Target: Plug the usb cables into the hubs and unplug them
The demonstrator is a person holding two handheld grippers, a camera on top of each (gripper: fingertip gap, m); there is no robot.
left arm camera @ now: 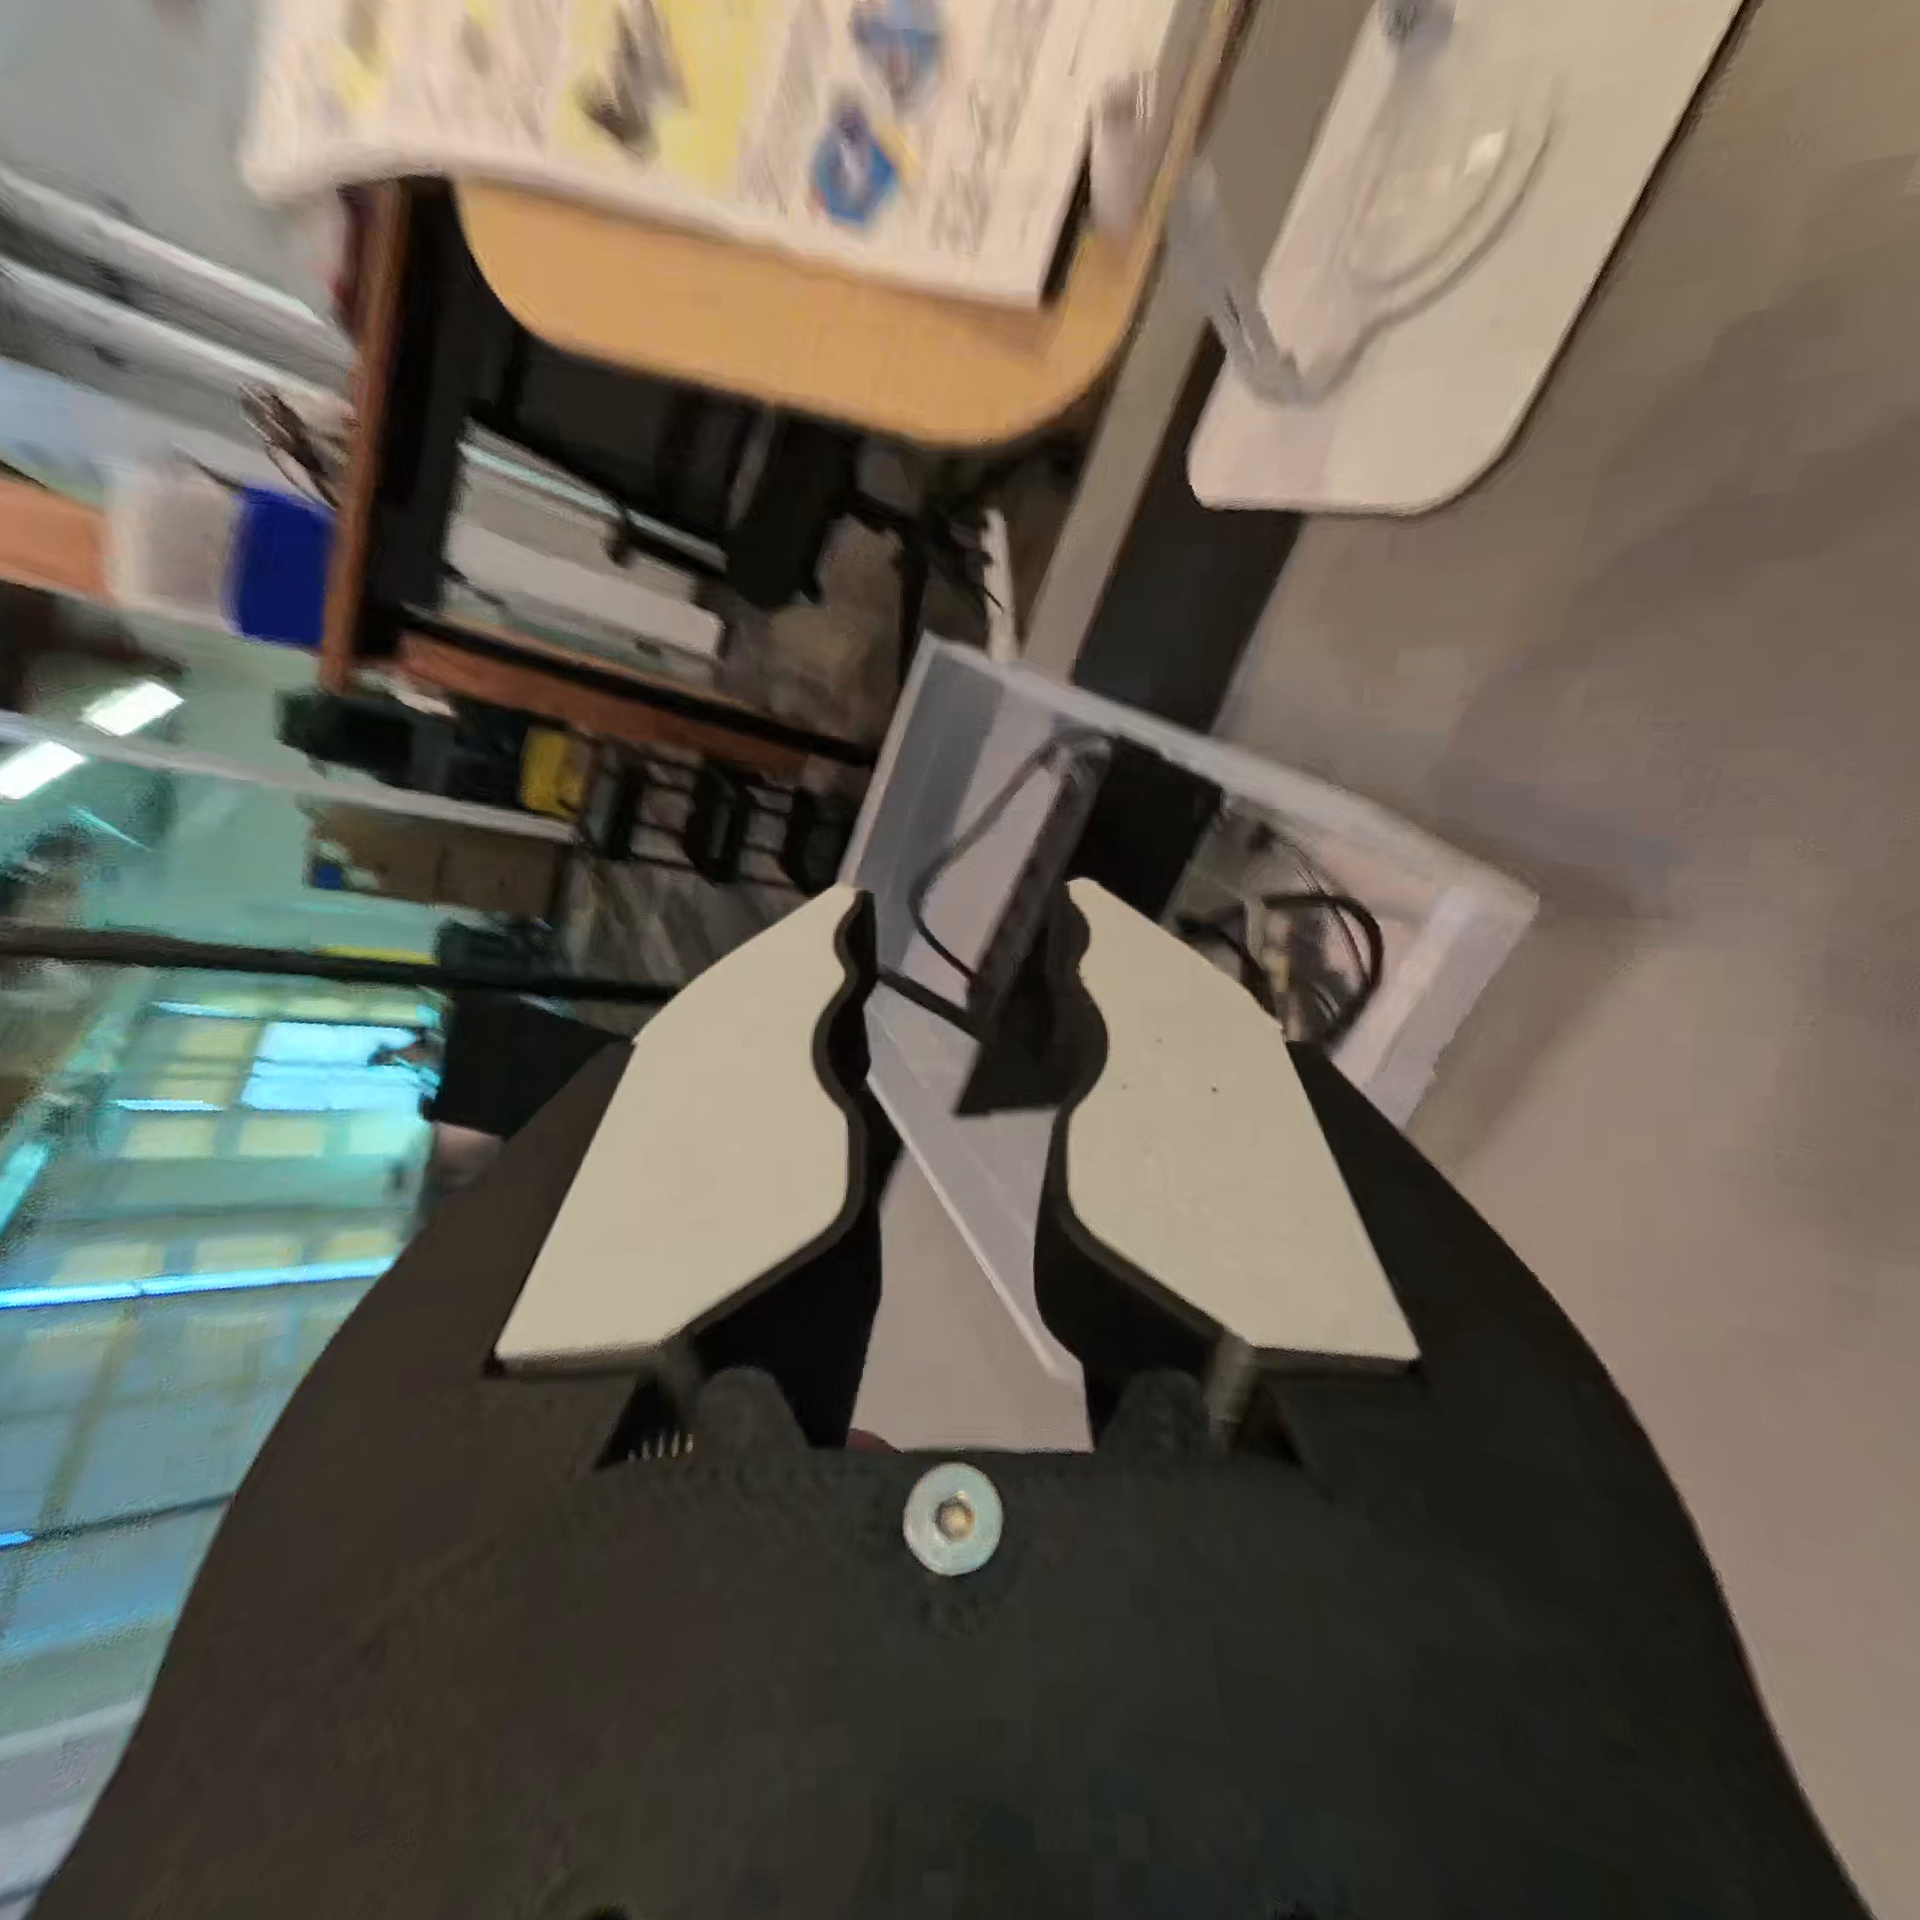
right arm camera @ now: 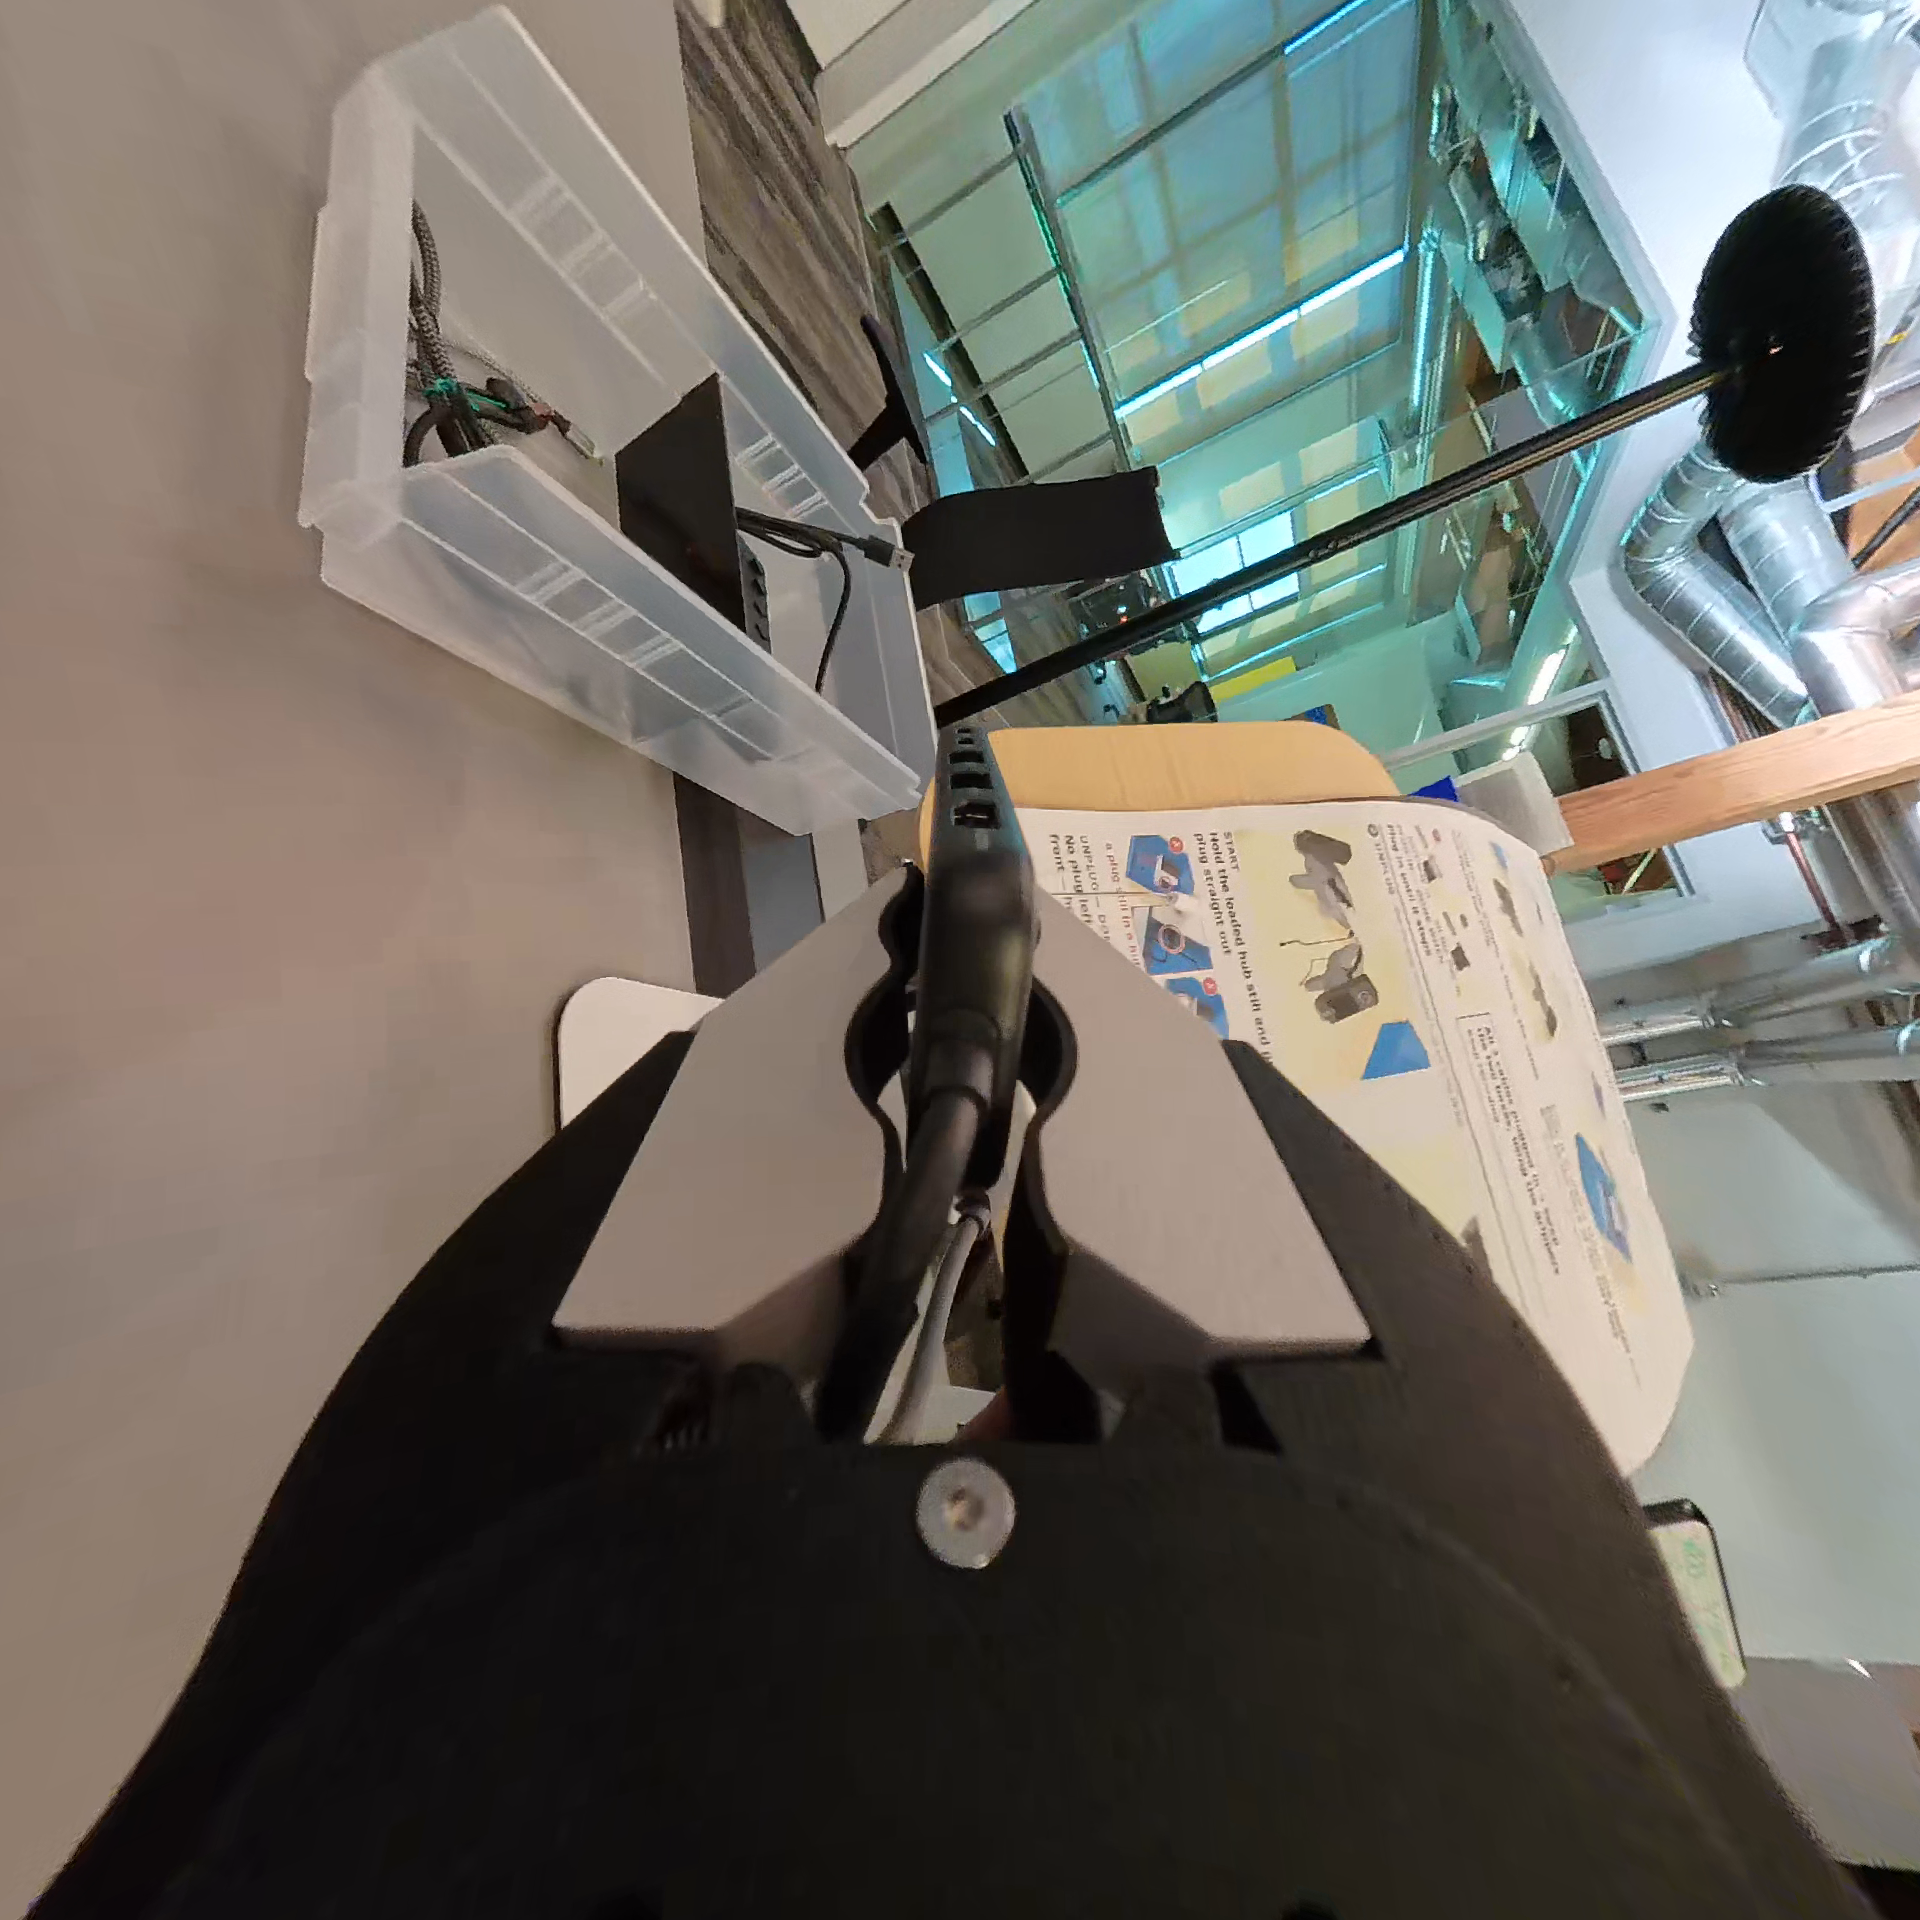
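Clamped in my right claw [right arm camera: 961, 940], the slim black multi-port hub [right arm camera: 966, 831] points straight ahead along the fingers, while my left claw [left arm camera: 961, 904], jaws apart, faces the black USB cable [right arm camera: 831, 551] in the translucent plastic bin [right arm camera: 582, 613] on the grey worktop [right arm camera: 208, 831].

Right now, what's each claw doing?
Right gripper shut on black hub, ports empty. Left gripper open, empty, nearing clear bin. Loose USB cable in the bin. Nothing blocking.
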